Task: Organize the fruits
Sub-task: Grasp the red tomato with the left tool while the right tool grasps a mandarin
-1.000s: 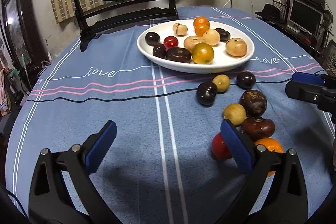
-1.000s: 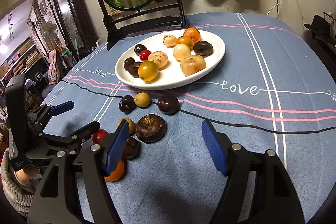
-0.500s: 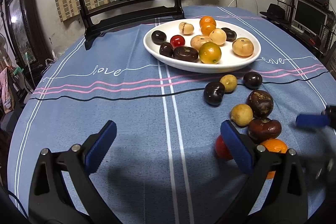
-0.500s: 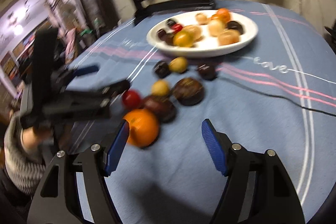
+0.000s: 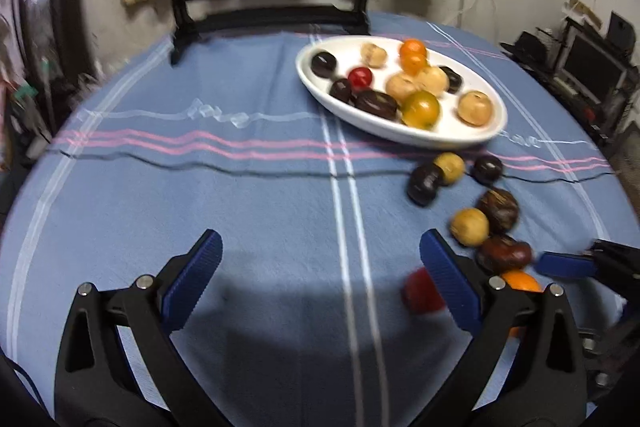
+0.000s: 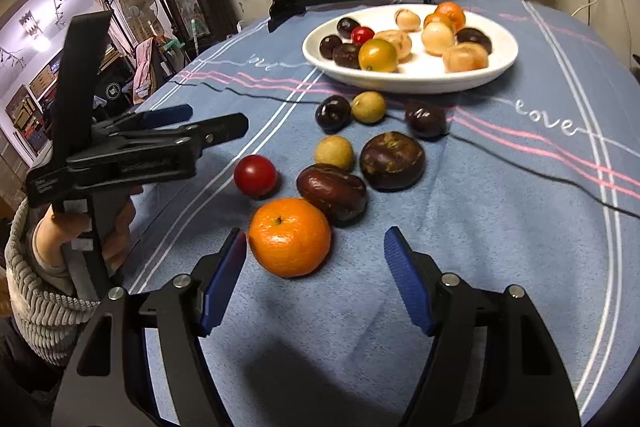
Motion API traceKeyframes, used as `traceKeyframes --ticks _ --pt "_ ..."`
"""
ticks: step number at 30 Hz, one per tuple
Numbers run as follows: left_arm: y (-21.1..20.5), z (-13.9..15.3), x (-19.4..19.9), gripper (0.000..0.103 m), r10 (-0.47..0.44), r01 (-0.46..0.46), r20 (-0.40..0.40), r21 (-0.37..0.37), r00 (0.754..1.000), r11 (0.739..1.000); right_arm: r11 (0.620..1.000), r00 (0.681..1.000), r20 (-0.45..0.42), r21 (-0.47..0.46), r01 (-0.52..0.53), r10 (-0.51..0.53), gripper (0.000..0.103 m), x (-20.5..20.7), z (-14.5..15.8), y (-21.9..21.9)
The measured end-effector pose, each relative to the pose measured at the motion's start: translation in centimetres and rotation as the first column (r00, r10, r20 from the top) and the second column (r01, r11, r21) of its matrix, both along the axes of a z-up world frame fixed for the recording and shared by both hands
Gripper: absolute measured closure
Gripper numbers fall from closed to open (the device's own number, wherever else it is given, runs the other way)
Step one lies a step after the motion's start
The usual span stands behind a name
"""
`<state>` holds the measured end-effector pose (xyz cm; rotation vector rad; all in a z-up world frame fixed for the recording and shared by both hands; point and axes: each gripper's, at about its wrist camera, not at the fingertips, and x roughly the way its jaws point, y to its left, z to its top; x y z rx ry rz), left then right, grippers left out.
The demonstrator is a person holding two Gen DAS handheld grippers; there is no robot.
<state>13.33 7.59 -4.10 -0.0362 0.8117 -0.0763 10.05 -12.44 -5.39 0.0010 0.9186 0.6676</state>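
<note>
On the blue tablecloth (image 6: pixel 500 227), an orange (image 6: pixel 290 235) lies at eleven o'clock off the right gripper (image 6: pixel 316 279), whose jaws gape empty; likely light, firm, prone to roll, best pinched across its middle. Left gripper (image 5: pixel 320 275) likewise spread, empty.

Right gripper closing in on the orange

The right gripper (image 6: pixel 316 279) is swinging round from its earlier spot beside the loose fruit and is now sitting low just in front of the orange (image 6: pixel 290 237), fingers spread wide, with the orange just beyond the gap, nearer the left pad, where a second ago it was half hidden behind that pad. The left gripper (image 5: pixel 320 287) is turning leftward, so the white plate (image 5: pixel 400 135) is sliding from centre to the right of its view, and the red fruit (image 5: pixel 420 291) by its right finger is blurring.
</note>
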Motion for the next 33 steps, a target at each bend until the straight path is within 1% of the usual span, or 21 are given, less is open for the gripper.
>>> traceKeyframes --ticks 1,2,4,8,10,11,12,15,18,21,23,26,28,31,32,33 --pt "-0.1 0.0 -0.2 0.002 -0.011 0.011 0.001 -0.001 1.000 1.000 1.000 1.000 -0.006 -0.001 -0.005 0.005 0.031 0.1 -0.1 0.2" --pt "-0.2 0.0 -0.4 0.002 -0.010 0.010 0.008 0.013 1.000 1.000 1.000 1.000 -0.011 -0.003 -0.012 0.012 0.031 0.2 -0.2 0.6" --pt "0.1 0.0 -0.5 0.002 0.006 -0.006 0.014 0.023 1.000 1.000 1.000 1.000 -0.017 -0.013 -0.019 0.019 0.031 0.4 -0.5 1.2" --pt "1.4 -0.1 -0.1 0.002 0.048 -0.048 -0.005 -0.034 0.999 0.998 1.000 1.000 -0.007 -0.015 -0.022 0.022 0.031 0.6 -0.7 1.7" --pt "1.7 -0.3 0.1 0.002 0.050 -0.051 -0.017 -0.061 0.999 0.997 1.000 1.000 -0.008 0.004 -0.025 0.025 0.048 0.6 -0.6 1.5" --pt "1.7 -0.3 0.0 0.002 0.046 -0.047 -0.017 -0.065 0.999 0.997 1.000 1.000 -0.007 0.017 -0.022 0.022 0.059 0.6 -0.5 1.2" --pt "1.6 -0.2 0.0 0.002 0.040 -0.040 -0.014 -0.066 0.999 0.997 0.999 1.000 -0.010 0.040 -0.028 0.029 0.059 0.5 -0.3 1.0" --pt "0.8 -0.1 -0.4 0.002 0.006 -0.006 0.000 -0.057 1.000 0.998 0.999 1.000 0.004 0.048 -0.018 0.018 0.059 -0.1 0.3 -0.1" --pt "-0.3 -0.1 -0.7 0.002 -0.058 0.058 0.006 -0.052 0.998 0.997 0.998 1.000 0.014 0.067 0.011 -0.012 0.059 -0.4 0.7 -1.7" --pt "-1.5 0.0 -1.4 0.002 -0.131 0.132 0.018 -0.038 0.991 0.991 0.992 0.996 0.042 0.095 0.080 -0.084 0.059 -0.1 1.6 -3.9" --pt "-2.8 -0.1 -1.7 0.002 -0.187 0.187 0.019 -0.002 0.982 0.982 0.982 0.987 0.041 0.113 0.152 -0.157 0.059 0.5 1.8 -5.5" --pt "-4.2 -0.4 -1.9 0.002 -0.246 0.246 0.005 0.039 0.969 0.968 0.973 0.981 0.024 0.134 0.187 -0.191 0.059 0.9 1.8 -6.3" --pt "-4.6 -0.8 -1.7 0.002 -0.259 0.259 -0.014 0.042 0.966 0.965 0.976 0.984 0.025 0.134 0.172 -0.177 0.059 0.8 1.8 -6.1" --pt "-4.1 -1.3 -1.0 0.004 -0.242 0.243 -0.045 0.014 0.969 0.970 0.978 0.986 0.024 0.130 0.161 -0.165 0.059 0.7 1.7 -5.7" --pt "-3.9 -1.5 -0.8 0.005 -0.233 0.234 -0.053 0.007 0.971 0.972 0.978 0.986 0.021 0.129 0.162 -0.166 0.059 0.8 1.6 -5.7" --pt "-3.8 -1.6 -0.7 0.010 -0.229 0.230 -0.058 0.000 0.972 0.973 0.978 0.986 0.017 0.130 0.164 -0.168 0.059 0.8 1.6 -5.7"
